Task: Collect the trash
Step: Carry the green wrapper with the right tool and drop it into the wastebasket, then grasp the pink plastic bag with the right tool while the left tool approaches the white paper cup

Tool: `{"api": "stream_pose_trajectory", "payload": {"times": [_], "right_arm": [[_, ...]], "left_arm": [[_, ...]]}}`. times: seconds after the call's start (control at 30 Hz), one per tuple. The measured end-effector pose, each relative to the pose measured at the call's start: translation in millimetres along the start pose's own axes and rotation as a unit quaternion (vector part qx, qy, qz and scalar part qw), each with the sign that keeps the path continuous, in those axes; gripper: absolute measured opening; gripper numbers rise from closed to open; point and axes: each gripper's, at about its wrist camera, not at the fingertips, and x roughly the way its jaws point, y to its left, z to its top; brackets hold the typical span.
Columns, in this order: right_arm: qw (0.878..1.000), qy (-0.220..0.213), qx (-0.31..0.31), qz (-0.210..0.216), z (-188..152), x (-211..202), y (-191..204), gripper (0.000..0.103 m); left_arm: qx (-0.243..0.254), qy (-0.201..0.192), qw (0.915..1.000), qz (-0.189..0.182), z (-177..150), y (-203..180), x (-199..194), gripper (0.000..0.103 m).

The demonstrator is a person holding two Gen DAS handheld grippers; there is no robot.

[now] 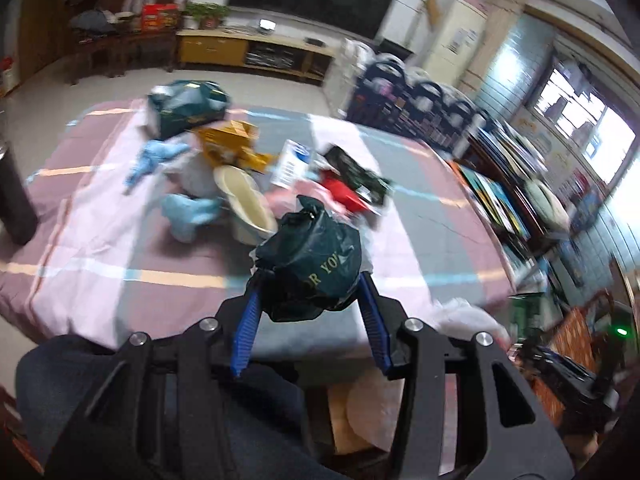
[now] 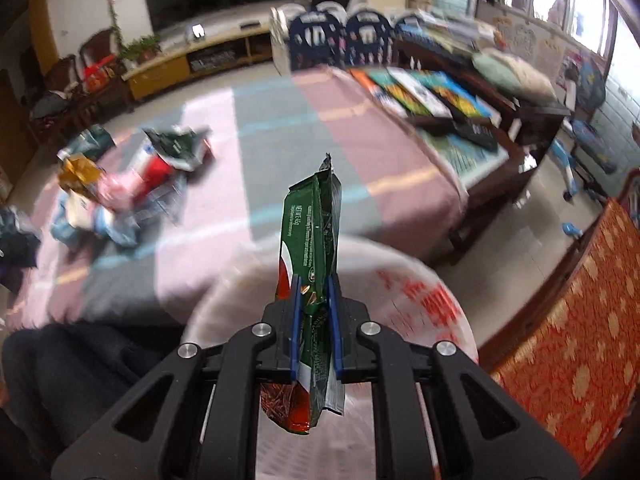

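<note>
A heap of trash is spread on the cloth-covered table, toward its far side in the left wrist view, and a crumpled bag is held above the near part of the table between the fingers of the left gripper. In the right wrist view the same heap is seen to the left, while a wrapper is clamped upright in the right gripper, over a plastic sack placed at the table's near edge. A bench laden with books is set just right of the table, and a low cabinet is placed against the far wall.
</note>
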Motion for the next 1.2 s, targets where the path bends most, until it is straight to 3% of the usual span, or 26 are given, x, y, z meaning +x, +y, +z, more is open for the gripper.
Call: {"api": "stream_pose_trajectory", "payload": {"times": [0.1, 0.13, 0.23, 0.37, 0.43, 0.5, 0.63, 0.77, 0.93, 1.03, 1.1, 1.2], "right_arm": [[0.996, 0.079, 0.047, 0.002, -10.7, 29.5, -20.4, 0.04], [0.994, 0.083, 0.072, 0.007, -10.9, 31.6, -28.7, 0.047], [0.992, 0.054, 0.112, 0.007, -3.3, 22.8, -44.5, 0.053], [0.992, -0.009, 0.123, -0.017, 10.4, -1.7, -60.0, 0.059], [0.991, -0.036, 0.13, -0.019, 15.3, -12.2, -67.5, 0.062], [0.99, -0.049, 0.133, -0.014, 18.3, -16.4, -71.5, 0.064], [0.99, -0.047, 0.131, -0.006, 22.7, -13.6, -68.2, 0.064], [0.992, -0.037, 0.119, 0.008, 21.9, -10.8, -54.8, 0.064], [0.995, -0.042, 0.094, 0.013, 27.8, -14.3, -30.5, 0.064], [0.996, -0.041, 0.077, 0.016, 32.3, -13.4, -13.4, 0.064], [0.997, -0.038, 0.066, 0.017, 32.8, -10.8, -2.3, 0.064], [0.998, -0.03, 0.046, 0.02, 33.4, -3.8, 17.9, 0.064]], "left_arm": [[0.041, 0.033, 0.9976, -0.046, -11.2, -34.0, 13.0, 0.048], [0.064, 0.052, 0.9943, -0.068, -17.1, -50.3, 20.1, 0.048], [0.105, 0.099, 0.9812, -0.128, -34.2, -84.1, 40.0, 0.048], [0.163, 0.177, 0.9489, -0.204, -69.2, -136.7, 69.6, 0.049], [0.187, 0.204, 0.9372, -0.212, -82.6, -153.1, 80.6, 0.054], [0.202, 0.212, 0.9338, -0.205, -90.1, -161.2, 86.6, 0.064], [0.181, 0.206, 0.9407, -0.2, -85.6, -152.7, 89.5, 0.082], [0.134, 0.185, 0.9582, -0.172, -70.2, -122.1, 92.8, 0.083], [0.072, 0.15, 0.9739, -0.154, -50.5, -85.2, 86.8, 0.083], [0.047, 0.095, 0.9918, -0.07, -36.1, -56.8, 81.2, 0.083], [0.04, 0.067, 0.9969, -0.013, -29.0, -44.5, 78.3, 0.08], [0.036, 0.028, 0.9982, 0.038, -23.2, -31.6, 75.3, 0.075]]}}
